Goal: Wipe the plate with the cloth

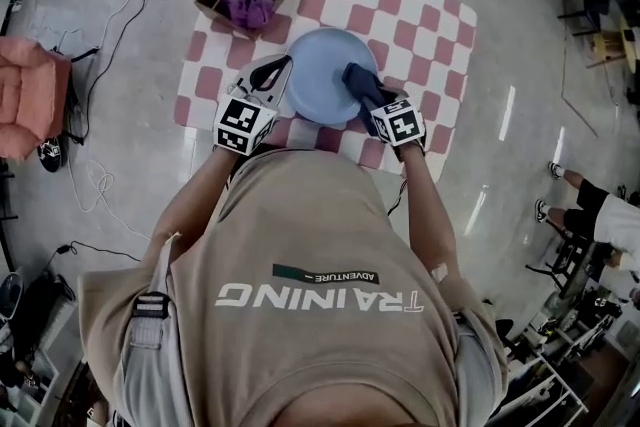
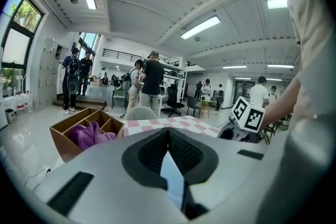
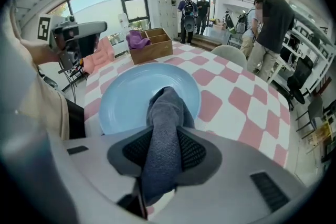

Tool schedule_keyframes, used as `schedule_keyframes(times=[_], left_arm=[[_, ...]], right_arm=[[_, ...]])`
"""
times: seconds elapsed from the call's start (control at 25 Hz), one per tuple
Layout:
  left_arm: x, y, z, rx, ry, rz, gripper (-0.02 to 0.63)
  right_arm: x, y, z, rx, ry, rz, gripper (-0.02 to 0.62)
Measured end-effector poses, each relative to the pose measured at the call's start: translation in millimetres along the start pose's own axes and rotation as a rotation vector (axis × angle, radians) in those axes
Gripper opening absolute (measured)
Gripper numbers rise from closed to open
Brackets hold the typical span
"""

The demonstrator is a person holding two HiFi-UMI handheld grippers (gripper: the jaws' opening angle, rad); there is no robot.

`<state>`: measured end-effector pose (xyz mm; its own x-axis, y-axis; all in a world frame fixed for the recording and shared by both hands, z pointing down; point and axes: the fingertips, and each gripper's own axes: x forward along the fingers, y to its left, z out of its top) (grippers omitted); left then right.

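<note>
— Right gripper (image 3: 164, 139)?
— Clamped on the dark cloth (image 3: 167, 105). The cloth lay draped over the right side of the blue plate (image 3: 126, 97).
— Left gripper (image 2: 170, 160)?
— Jaws pinched the plate's left edge. The plate sat on a checkered tablecloth (image 1: 420, 25).

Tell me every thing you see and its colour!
plate: one, light blue, on the table
cloth: one, dark grey-blue, on the plate
table: one, pink-and-white checks, middle
wooden box: one, brown, table's far left corner
purple cloth: one, purple, in the box
soft seat: one, pink, floor at left
cables: few, white and black, left floor
other people: several, dark or white clothes, around the room
left gripper: one, grey, shut on the plate's rim
right gripper: one, grey, shut on the cloth
</note>
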<state>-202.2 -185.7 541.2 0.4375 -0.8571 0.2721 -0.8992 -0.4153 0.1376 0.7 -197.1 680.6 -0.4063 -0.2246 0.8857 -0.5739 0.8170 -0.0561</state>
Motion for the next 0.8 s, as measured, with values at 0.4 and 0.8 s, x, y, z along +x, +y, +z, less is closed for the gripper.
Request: schedule_keyframes(times=[0.4,0.8], left_arm=[[-7,3,-7,-0.007,0.008,0.015,0.015],[-39,33,-1,0.002,0.005,0.082,0.015]], right_arm=[[14,98,2,-0.045,-0.022,0.148,0.135],[50,163,71,-0.234,-0.075,0.267,0.135]])
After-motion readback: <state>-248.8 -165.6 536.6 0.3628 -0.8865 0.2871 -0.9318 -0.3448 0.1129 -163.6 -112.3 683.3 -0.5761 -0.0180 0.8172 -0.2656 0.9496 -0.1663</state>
